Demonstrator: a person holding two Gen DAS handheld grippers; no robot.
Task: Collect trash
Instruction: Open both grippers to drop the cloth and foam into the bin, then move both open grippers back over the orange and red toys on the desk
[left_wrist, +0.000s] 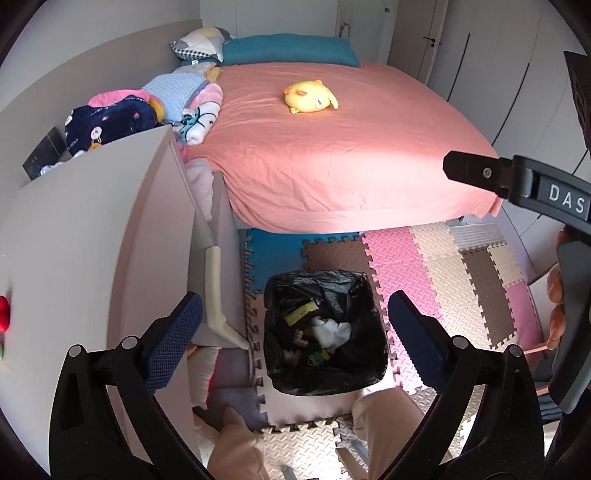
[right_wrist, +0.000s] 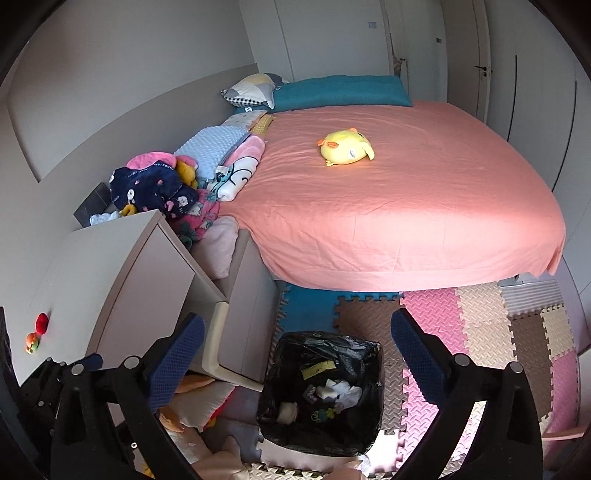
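Bedroom, foot of bed (left_wrist: 332, 147) | Bin (left_wrist: 325, 332), black-lined, stands on foam mats (left_wrist: 424, 266), beside a cabinet (left_wrist: 92, 240) | Trash (left_wrist: 332, 330) lies inside: crumpled tissue, yellow slip | Left gripper (left_wrist: 295, 328) above bin, jaws spread wide, empty | Right gripper (right_wrist: 297, 354) likewise wide, empty.

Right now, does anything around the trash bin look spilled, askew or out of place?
Nothing spilled: the trash sits inside the black-lined bin, which stands upright on the foam mat. Only small oddity: two small red and orange items left on the dresser top.
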